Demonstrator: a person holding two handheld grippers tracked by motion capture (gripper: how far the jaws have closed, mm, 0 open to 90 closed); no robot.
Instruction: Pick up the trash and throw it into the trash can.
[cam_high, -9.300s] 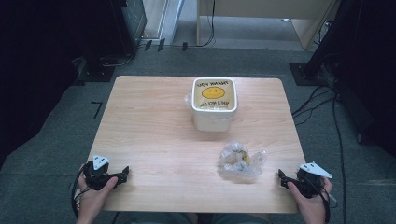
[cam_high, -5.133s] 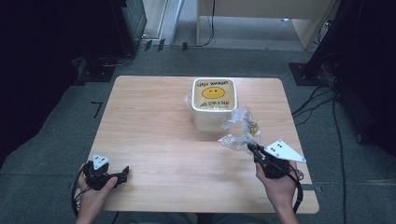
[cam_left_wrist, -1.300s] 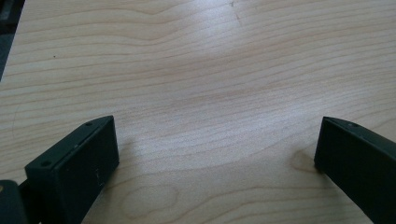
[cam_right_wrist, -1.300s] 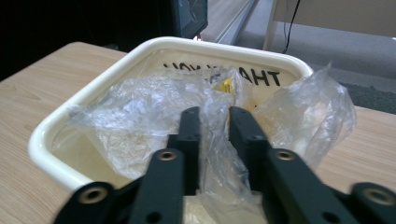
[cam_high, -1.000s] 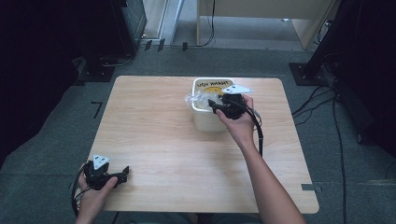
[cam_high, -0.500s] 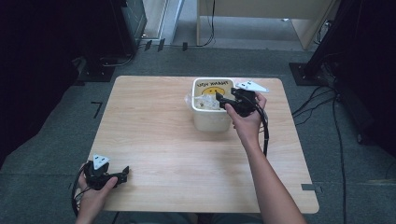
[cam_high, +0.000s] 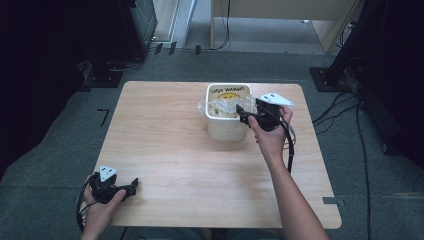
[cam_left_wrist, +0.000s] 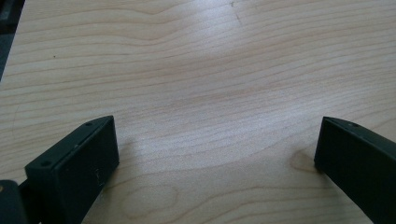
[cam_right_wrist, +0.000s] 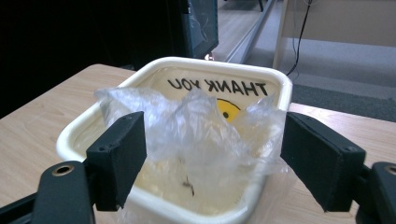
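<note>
Right gripper view: right gripper (cam_right_wrist: 212, 158) spread around plastic bag (cam_right_wrist: 196, 126) in bin (cam_right_wrist: 275, 79).

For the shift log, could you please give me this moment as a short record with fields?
surface: wooden table
container: cream tub with a smiley print, far side of the table
item: crumpled clear plastic bag, in the tub, spilling over its near rim
right tongs: open, jaws either side of the bag
left tongs: open, over bare table at the near-left corner
</note>
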